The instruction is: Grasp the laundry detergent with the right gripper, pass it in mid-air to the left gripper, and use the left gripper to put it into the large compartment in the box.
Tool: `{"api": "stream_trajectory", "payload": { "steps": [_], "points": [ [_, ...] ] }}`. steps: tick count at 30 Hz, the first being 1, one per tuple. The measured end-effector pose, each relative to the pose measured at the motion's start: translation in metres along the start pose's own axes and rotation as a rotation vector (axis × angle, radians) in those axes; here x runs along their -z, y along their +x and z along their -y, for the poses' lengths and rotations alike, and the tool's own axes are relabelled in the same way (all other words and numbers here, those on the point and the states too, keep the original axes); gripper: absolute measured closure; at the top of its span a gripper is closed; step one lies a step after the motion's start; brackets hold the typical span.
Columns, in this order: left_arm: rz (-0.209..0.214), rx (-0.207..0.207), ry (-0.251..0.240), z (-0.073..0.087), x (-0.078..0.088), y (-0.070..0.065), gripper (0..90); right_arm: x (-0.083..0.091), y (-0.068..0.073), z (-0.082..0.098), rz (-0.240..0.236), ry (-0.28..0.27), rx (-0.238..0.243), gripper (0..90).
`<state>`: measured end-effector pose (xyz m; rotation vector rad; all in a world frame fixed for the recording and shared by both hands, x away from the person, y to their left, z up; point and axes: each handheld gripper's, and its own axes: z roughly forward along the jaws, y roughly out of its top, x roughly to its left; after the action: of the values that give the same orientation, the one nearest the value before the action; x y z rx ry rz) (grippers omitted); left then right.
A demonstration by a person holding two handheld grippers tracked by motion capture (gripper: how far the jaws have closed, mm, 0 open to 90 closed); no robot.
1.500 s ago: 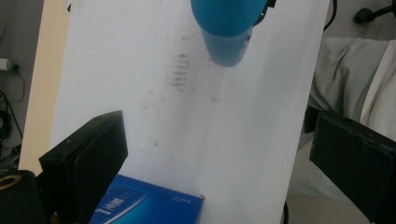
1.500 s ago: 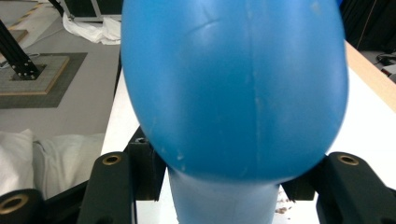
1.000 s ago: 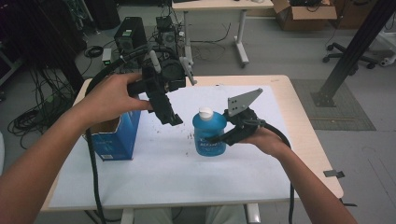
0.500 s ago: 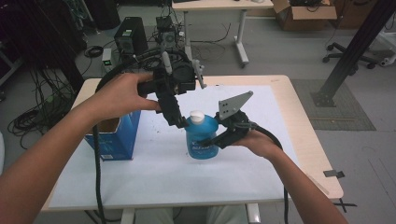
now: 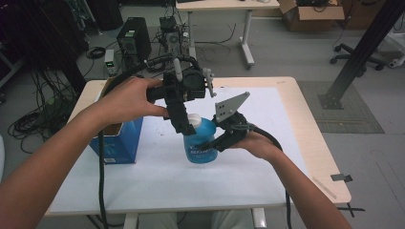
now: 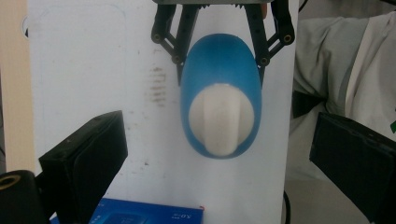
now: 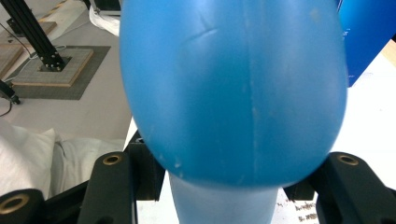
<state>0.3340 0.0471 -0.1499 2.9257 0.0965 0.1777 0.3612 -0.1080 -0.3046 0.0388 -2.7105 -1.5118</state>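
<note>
The blue bottle with its white cap stands upright on the white table, near the middle, and the right gripper has its 2 jaws clamped on the bottle's body from the right side. In the right gripper view the blue bottle sits very close to the camera, between the 2 black jaws at the bottom, which press on its sides. The left gripper comes from above and points down at the cap; its jaws are apart, one on each side of the view, with the white cap between them but not touched — there is clear space on both sides. In the left gripper view the blue bottle shows from the top, and the black jaws of the right gripper hold it from the far side. A blue box stands on the table to the left of the bottle, just beside the person's left forearm, apart from the bottle.
</note>
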Motion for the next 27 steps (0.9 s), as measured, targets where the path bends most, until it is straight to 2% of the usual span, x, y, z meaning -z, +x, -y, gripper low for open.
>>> {"api": "stream_trajectory", "payload": {
  "steps": [7,12,27],
  "points": [
    [0.004,-0.006,0.040,-0.003,-0.010,0.000,4.6,-0.002,-0.001,-0.001,-0.008,0.004,-0.004,43.4],
    [0.029,-0.007,0.070,-0.005,-0.022,0.000,4.7,-0.004,-0.001,0.000,-0.010,0.010,-0.005,43.3],
    [0.053,-0.011,0.084,-0.008,-0.044,0.001,4.9,-0.006,-0.002,0.001,-0.015,0.018,-0.010,43.3]
  ]
}}
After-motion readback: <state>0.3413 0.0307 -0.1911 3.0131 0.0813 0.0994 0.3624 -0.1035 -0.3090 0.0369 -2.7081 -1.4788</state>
